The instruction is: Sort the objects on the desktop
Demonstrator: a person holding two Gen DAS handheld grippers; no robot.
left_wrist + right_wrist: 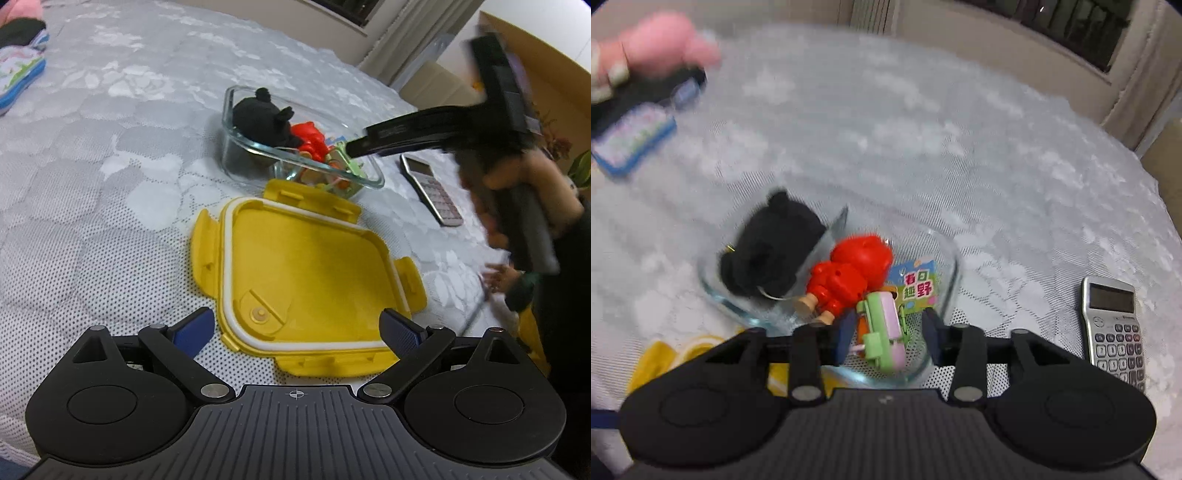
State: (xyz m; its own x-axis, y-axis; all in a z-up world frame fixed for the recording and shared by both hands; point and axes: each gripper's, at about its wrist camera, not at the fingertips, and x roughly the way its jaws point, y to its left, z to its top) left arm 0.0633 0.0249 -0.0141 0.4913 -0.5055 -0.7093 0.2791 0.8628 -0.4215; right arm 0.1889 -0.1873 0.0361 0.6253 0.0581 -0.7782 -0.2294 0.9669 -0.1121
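Observation:
A clear glass container [369,173] [951,258] sits on the white lace tablecloth. It holds a black plush toy [258,118] [772,251], a red figure [310,142] [849,269], a green-and-pink toy [884,332] and a small colourful card [918,284]. The yellow lid [306,269] lies upside down in front of the container. My left gripper [295,328] is open over the lid's near edge. My right gripper [888,332] is open, its fingers either side of the green-and-pink toy above the container; it shows blurred in the left wrist view [406,136].
A silver calculator [430,188] [1115,325] lies right of the container. A blue-edged pouch [18,77] [631,140] with pink and black items sits at the far left. A wall, curtain and window lie beyond the table.

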